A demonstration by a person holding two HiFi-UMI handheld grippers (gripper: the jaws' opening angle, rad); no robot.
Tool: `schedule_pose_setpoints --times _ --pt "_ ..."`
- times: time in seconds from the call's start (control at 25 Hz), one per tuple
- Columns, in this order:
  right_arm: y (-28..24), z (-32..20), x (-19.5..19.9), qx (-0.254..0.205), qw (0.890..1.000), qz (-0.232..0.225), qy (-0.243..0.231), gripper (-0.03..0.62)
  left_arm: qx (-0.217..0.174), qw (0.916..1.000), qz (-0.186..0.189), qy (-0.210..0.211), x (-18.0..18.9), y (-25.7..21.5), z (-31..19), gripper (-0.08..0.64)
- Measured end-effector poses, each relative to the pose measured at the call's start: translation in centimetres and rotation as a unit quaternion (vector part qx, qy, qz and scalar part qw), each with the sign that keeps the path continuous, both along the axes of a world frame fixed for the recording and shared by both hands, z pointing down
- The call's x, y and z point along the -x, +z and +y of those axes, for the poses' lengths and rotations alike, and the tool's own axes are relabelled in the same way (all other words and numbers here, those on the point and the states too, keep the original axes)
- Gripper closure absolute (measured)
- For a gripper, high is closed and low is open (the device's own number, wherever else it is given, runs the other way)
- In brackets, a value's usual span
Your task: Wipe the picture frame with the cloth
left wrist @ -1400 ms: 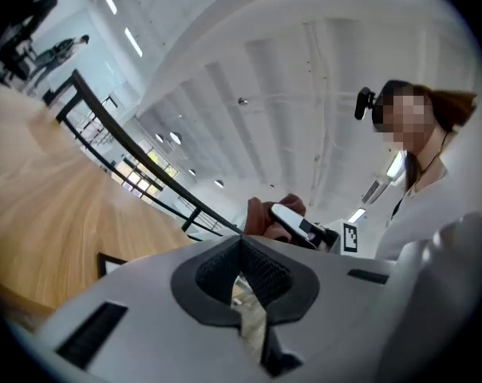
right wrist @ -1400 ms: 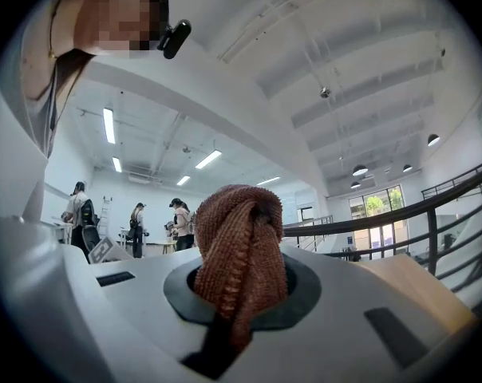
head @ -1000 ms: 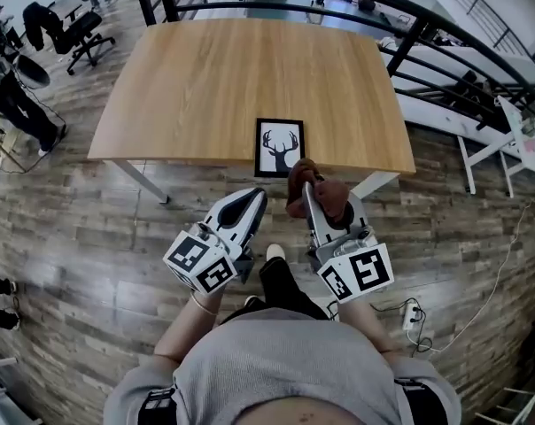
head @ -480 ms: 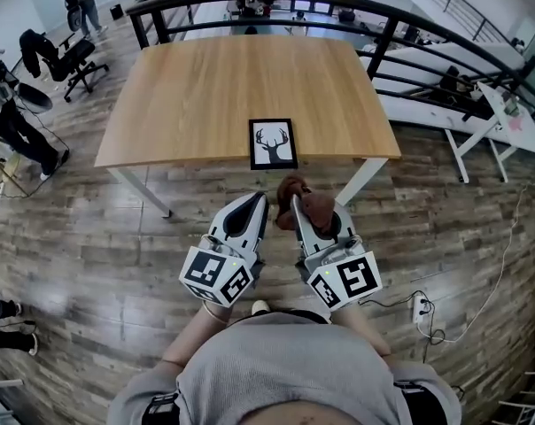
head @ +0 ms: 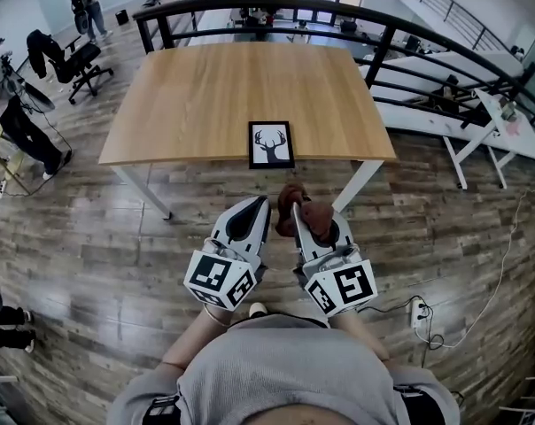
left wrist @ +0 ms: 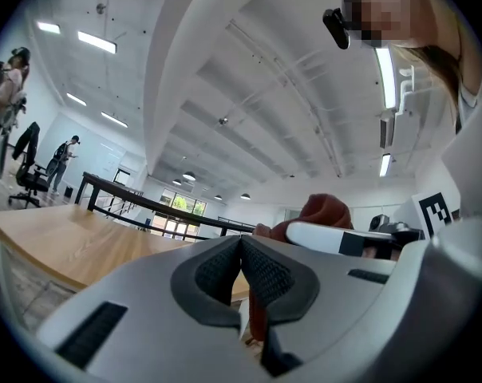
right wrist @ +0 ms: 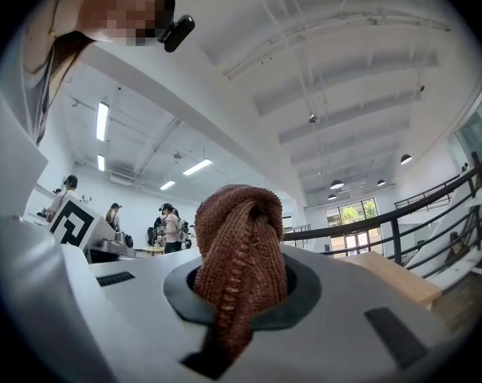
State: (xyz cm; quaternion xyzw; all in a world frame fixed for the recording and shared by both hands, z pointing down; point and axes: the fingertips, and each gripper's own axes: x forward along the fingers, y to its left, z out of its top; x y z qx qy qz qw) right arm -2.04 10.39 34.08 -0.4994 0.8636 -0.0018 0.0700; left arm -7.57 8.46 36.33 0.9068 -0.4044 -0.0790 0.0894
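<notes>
A big wooden table (head: 205, 87) is standing ahead. Just in front of it, the left gripper (head: 260, 204) is staying pinched shut on nothing. The right gripper (head: 296, 209) is squeezing the brown cloth (head: 314, 216). The picture frame (head: 272, 144) is lying flat by the table's near edge.

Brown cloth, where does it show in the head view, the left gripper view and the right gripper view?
Head view: brown cloth at centre, just below the picture frame.
Left gripper view: right of centre, mid-height.
Right gripper view: dead centre, clamped between the fingers.
Shared landmark: the black railing.
</notes>
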Motion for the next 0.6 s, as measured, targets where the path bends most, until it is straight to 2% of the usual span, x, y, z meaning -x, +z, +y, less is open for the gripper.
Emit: schedule_pose_setpoints --times 0.16,0.32,0.6 --pt "0.2 0.5 1.0 -0.002 1.000 0.006 -0.013 0.546 -0.017 0.9998 -0.007 -0.007 0.4 -0.6 0.5 0.552" --pt "0.3 0.9 1.8 -0.003 1.000 0.010 -0.021 0.546 -0.010 0.9999 -0.001 -0.011 1.0 -0.3 0.5 0.552" --pt "-0.1 1.5 1.4 -0.009 1.000 0.009 -0.009 0.546 -0.018 0.9998 0.001 -0.001 0.7 -0.8 1.3 0.552"
